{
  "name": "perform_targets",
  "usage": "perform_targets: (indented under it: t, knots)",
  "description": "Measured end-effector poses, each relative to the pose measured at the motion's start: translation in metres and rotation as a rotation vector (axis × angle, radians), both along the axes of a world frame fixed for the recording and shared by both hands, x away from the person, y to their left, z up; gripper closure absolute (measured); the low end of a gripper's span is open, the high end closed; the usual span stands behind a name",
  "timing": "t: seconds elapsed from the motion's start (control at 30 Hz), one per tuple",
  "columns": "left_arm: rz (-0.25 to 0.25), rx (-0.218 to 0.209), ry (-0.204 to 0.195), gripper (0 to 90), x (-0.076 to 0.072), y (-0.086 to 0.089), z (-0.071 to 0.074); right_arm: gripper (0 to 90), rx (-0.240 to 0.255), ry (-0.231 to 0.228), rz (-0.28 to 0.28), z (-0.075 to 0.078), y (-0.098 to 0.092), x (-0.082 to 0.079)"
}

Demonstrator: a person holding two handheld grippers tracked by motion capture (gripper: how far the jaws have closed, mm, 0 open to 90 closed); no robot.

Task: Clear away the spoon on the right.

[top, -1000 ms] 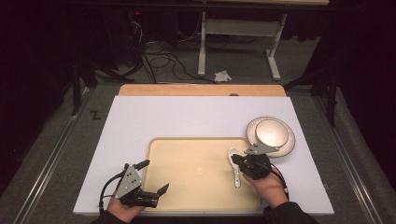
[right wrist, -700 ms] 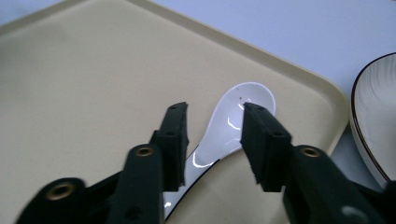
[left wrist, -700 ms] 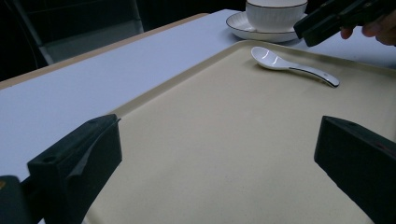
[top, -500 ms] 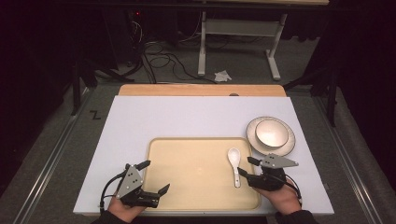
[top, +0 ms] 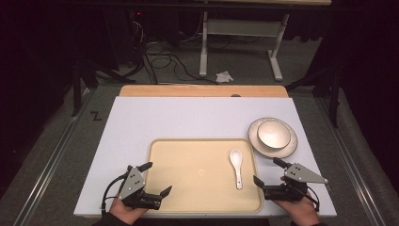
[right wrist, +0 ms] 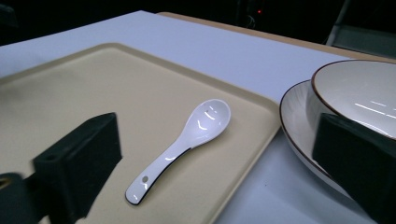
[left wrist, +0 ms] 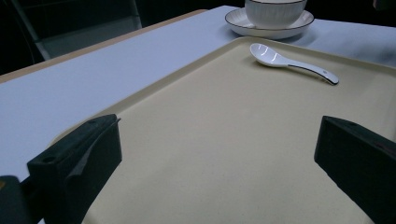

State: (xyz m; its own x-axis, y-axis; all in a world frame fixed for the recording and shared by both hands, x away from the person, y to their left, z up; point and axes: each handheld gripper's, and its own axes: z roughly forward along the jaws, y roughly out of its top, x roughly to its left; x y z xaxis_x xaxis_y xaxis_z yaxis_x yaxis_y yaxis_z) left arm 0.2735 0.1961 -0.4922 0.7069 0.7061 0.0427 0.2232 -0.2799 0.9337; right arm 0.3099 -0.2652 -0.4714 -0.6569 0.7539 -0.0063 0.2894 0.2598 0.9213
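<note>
Right gripper jaws have just been opening and now stand wide apart with nothing between them. One second ago they were closed on the white spoon over the tray; the spoon has since been released and now lies flat on the tray's right side, near the rim, bowl end pointing away. The gripper has been drawn back toward the tray's near right corner. Bowl and plate sit untouched beside the tray. Left gripper is held spread and empty. The placing looks done.
</note>
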Motion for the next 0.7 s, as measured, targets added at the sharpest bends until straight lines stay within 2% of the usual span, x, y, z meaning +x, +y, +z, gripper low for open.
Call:
perform_targets:
  t: [0.13, 0.23, 0.7]
  knots:
    - [-0.002, 0.000, -0.001, 1.3, 0.000, 0.000, 0.000, 0.4, 0.022, 0.008, -0.010, -0.004, -0.002, 0.003]
    - [-0.003, -0.001, -0.001, 1.3, 0.000, 0.000, 0.000, 0.4, 0.002, 0.040, -0.013, -0.008, 0.001, 0.007]
    - [-0.004, 0.000, -0.002, 1.3, 0.000, 0.000, 0.000, 0.4, 0.005, 0.040, -0.005, -0.011, 0.002, 0.007]
